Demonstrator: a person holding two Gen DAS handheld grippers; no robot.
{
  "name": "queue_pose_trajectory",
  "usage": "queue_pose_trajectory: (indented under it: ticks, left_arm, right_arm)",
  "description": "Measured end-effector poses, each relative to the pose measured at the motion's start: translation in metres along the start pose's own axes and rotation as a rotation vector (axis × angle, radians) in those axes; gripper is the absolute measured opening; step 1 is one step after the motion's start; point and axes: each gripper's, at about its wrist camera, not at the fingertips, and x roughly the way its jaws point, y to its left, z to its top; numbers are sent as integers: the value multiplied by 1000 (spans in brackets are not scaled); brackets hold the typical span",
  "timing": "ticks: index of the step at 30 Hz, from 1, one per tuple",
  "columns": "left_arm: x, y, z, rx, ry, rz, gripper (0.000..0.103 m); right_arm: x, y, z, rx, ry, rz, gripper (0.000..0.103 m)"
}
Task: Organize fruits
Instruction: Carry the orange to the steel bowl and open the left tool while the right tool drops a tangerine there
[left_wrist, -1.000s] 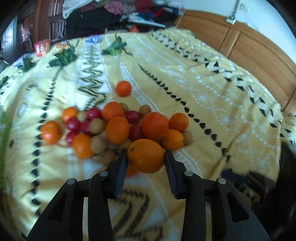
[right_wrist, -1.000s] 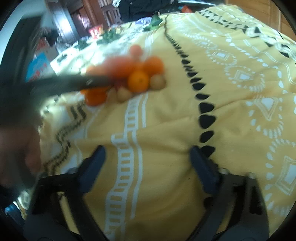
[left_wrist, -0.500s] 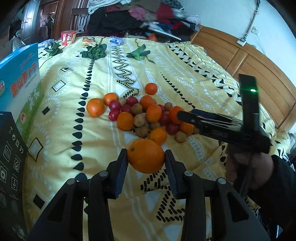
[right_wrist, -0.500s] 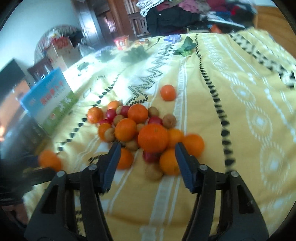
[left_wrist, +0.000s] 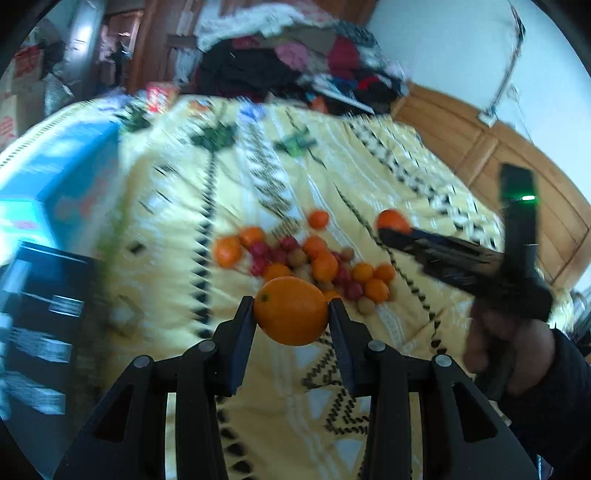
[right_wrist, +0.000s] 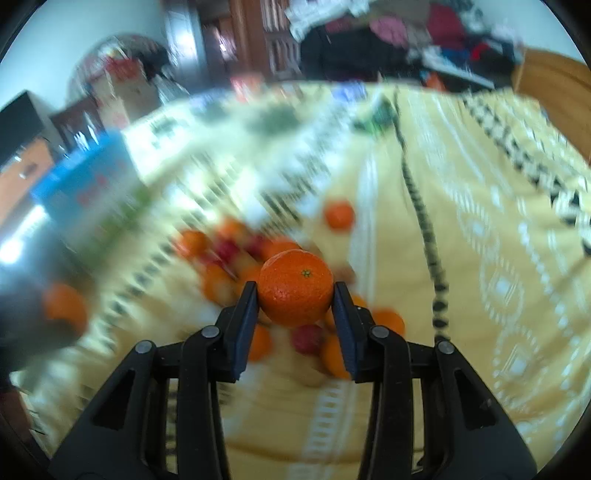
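Left hand-held gripper (left_wrist: 291, 314): clamped on large orange (left_wrist: 291, 311), lifted clear of bed (left_wrist: 369, 177) | right hand-held gripper (right_wrist: 295, 295): gripping mandarin (right_wrist: 295, 288), raised for carrying | mixed fruit pile (left_wrist: 314, 266): unsorted on bedspread; destination not visible.

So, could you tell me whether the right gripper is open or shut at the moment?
Shut: the right gripper clamps an orange, both fingers pressed against its sides.
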Motion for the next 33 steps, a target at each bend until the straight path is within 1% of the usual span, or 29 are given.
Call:
queue_pose_trajectory:
  ticks: [1,3,5,6,8,10,13,15,16,18,20,24,26,29,33]
  left_arm:
    - [-13,6,3,-9,-20,14,41]
    - [-49,24,10,-29,-75,57,41]
    - [-88,45,14,-61,-127,102,41]
    - [-114,60,15,-85,-163,131,41]
    - [-150,84,14,-108,-208,194,41]
    - [-188,114,8,-145,-247,268,41]
    - [-238,164,-9,-213,-284,398,41]
    - [-265,197,-25,-268,-289,461,41]
    - [-275,212,-35,-296,-285,490,41]
    - [-284,243,-54,-359,-256,531,41]
    - [-284,263,-72,-406,-223,551,41]
    - [-271,285,-101,-466,-154,543,41]
    - [-269,289,-107,-478,-142,528,41]
    - [-264,291,-108,-477,-141,512,41]
    - [-264,297,-109,-473,-136,502,41]
  right_arm:
    - [-17,16,13,-20,-38,21,40]
    - [-35,44,33,-51,-87,66,40]
    - [-52,80,52,-83,-132,134,40]
    - [-57,98,58,-95,-144,169,40]
    - [-67,139,68,-128,-159,253,40]
    - [-70,184,73,-168,-151,333,40]
    - [-61,243,72,-216,-117,429,40]
    - [-54,273,69,-235,-81,487,41]
    - [-48,289,66,-222,-67,522,41]
    - [-34,322,56,-239,-10,571,41]
    - [-22,349,47,-268,39,592,41]
    - [-1,393,15,-343,164,608,41]
    - [9,405,4,-360,223,607,41]
    - [15,413,-7,-377,274,599,41]
    - [12,422,-7,-390,283,595,41]
